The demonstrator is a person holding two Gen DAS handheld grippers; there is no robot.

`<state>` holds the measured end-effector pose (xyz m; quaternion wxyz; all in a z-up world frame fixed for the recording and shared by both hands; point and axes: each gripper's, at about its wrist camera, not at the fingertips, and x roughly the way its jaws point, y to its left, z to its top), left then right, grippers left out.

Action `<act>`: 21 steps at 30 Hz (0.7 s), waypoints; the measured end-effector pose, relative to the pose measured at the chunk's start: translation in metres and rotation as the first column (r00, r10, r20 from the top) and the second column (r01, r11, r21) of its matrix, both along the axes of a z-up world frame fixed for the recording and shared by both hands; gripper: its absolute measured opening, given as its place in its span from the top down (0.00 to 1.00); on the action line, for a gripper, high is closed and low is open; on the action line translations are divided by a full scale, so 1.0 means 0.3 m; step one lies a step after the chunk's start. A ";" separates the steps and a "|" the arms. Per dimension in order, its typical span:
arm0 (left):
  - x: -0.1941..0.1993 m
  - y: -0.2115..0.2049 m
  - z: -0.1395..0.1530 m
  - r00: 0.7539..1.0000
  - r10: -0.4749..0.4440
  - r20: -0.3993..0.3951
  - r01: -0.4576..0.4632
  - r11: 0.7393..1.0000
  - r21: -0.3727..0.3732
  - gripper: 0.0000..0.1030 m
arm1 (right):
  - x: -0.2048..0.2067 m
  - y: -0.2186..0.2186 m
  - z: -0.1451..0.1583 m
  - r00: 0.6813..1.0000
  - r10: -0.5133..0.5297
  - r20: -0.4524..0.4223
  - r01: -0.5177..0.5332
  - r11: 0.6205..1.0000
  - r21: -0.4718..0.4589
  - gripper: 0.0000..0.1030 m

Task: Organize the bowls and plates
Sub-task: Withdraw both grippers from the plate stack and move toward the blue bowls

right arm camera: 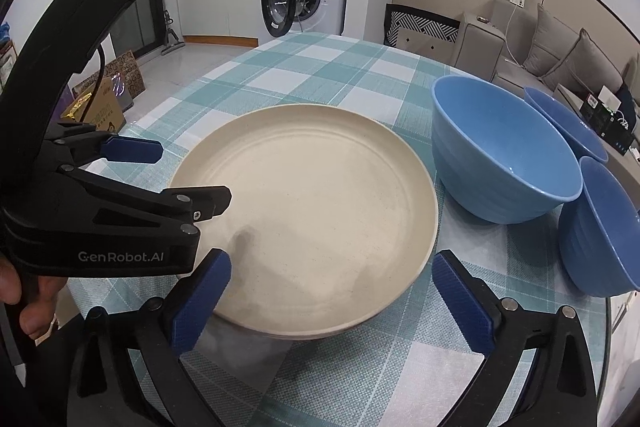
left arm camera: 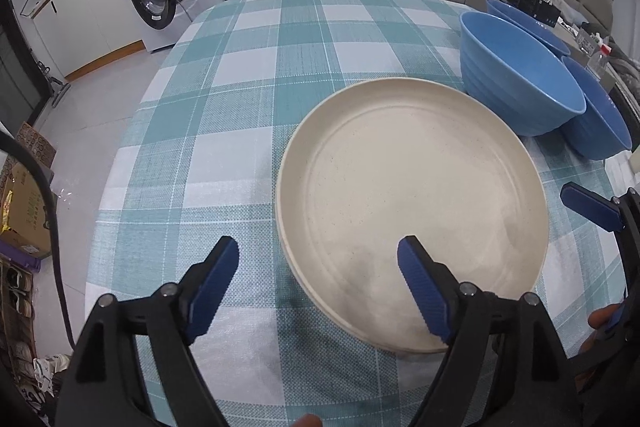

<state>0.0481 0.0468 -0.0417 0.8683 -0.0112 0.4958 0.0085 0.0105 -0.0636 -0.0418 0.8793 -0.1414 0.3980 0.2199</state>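
While fingers straddle, plate (cream) rests.

Matt speckled plate, seemingly woven tablecloth

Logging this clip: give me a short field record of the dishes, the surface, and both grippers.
surface: table with teal checked cloth
plate: cream plate, flat on the cloth, nothing on it
bowls: three blue bowls, right of the plate, close together
left gripper: open, one finger over the plate's near rim, holding nothing
right gripper: open, astride the plate's near edge, holding nothing
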 end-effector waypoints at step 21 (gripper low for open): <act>-0.021 0.016 0.075 0.998 0.000 0.066 0.001 1.000 -0.014 0.00 | -0.022 -0.029 0.063 0.999 -0.005 0.042 0.003 0.999 0.050 0.01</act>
